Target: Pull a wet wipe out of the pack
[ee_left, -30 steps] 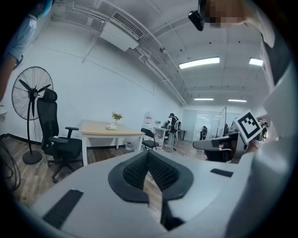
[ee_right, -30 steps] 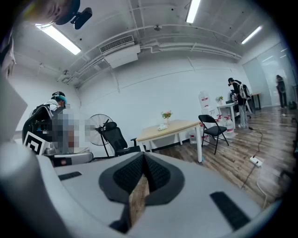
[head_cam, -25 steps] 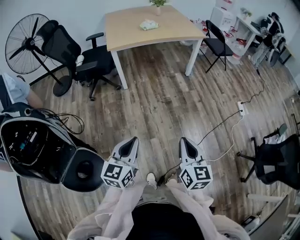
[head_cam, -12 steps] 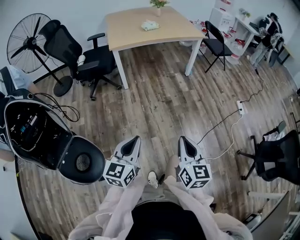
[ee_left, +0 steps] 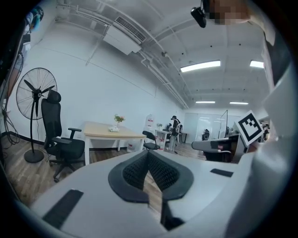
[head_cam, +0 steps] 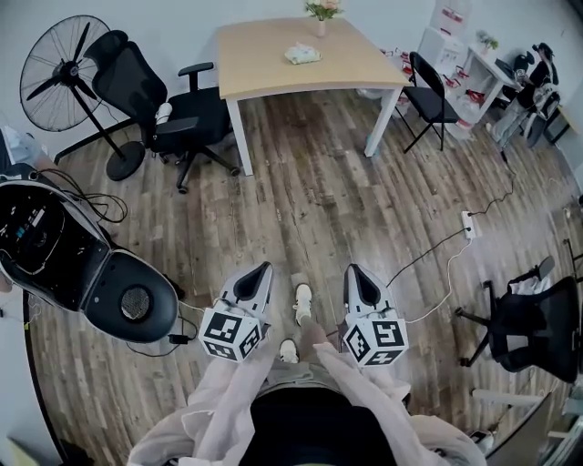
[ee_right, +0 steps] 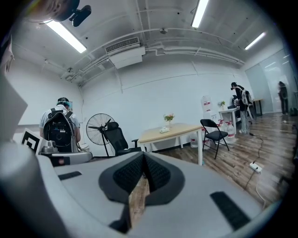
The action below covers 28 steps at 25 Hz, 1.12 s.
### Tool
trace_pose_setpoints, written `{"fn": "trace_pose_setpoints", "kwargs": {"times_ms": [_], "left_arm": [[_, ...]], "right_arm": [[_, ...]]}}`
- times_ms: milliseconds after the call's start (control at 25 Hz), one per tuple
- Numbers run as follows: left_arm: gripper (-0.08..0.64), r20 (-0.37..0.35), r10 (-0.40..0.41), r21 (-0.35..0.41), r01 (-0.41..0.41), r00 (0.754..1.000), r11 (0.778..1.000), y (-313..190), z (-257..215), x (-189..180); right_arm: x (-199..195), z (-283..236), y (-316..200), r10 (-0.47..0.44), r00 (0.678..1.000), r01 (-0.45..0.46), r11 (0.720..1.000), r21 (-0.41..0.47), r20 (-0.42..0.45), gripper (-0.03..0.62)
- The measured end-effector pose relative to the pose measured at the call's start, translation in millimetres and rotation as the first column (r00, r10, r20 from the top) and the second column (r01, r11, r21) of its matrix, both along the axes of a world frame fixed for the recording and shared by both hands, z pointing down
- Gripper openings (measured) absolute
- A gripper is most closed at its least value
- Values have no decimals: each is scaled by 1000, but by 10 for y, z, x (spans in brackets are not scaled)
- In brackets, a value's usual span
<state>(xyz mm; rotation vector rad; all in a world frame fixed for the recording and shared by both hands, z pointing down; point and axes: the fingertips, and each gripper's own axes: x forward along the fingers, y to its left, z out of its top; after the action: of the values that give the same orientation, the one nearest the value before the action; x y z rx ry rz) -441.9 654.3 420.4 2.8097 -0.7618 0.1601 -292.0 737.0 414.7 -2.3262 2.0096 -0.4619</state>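
— How are the jaws set?
— On the left gripper [head_cam: 258, 273] and the right gripper [head_cam: 355, 273] they are pressed together, with nothing held.
— The wet wipe pack [head_cam: 302, 55]?
— It is seen on the counter [head_cam: 264, 68], well apart. The approach is judged in hand, and the gap must be closed first.

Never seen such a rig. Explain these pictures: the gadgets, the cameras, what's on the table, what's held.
No robot here: a person stands holding a tool in each hand, the left hand-held gripper and the right hand-held gripper. The top-down picture comes from a camera on the person's head; the other two from cameras riding on each tool, looking along its jaws. Both pairs of jaws are shut, holding nothing. Across the room a table carries a pack of wipes and a vase of flowers.
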Motion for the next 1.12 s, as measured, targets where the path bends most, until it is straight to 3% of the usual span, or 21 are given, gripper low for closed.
{"fn": "trace_pose_setpoints", "kwargs": {"times_ms": [560,720,1120], "left_arm": [[9,29,4,-1,-4,1000,1000,-932,61,733],[9,37,-26,-5,26,999,1000,-1273,63,912],[9,2,-53,-1,53,999,999,-1948,62,1457]], "right_arm": [[570,185,-994,-56,997,57,998,-29,57,11],[773,179,-1350,-78,995,79,996,-31,56,11],[1347,139,-2065,-107,994,108,994,-8,33,11]]}}
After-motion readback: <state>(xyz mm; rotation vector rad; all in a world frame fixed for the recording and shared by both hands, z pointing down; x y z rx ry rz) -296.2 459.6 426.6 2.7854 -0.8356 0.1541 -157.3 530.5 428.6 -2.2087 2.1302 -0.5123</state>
